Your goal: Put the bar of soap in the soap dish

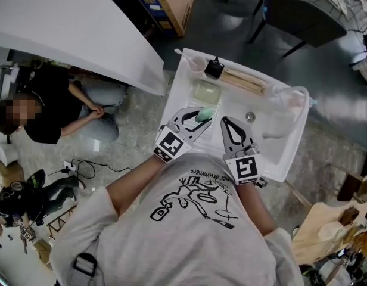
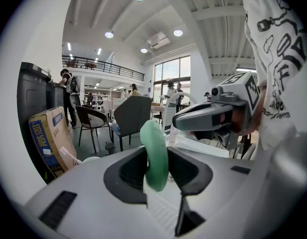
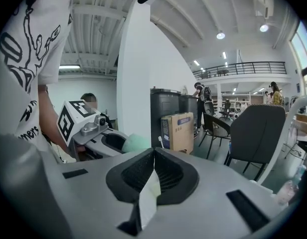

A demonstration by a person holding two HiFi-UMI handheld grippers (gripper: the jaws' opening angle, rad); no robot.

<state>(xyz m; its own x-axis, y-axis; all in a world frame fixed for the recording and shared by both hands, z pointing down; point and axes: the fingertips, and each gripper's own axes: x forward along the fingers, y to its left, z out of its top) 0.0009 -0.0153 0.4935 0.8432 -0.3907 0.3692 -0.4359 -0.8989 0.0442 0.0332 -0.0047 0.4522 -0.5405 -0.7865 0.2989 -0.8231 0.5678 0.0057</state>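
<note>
Green, smooth, rounded soap bar [image 2: 154, 156] — pinched in the left gripper [image 1: 201, 117].

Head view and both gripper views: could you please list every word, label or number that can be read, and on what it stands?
"mers": end of a printed line on the T-shirt; the rest of its print is unreadable.
Cardboard box: blue label, too blurred to read.
Marker cubes: square patterns only, no words.
</note>
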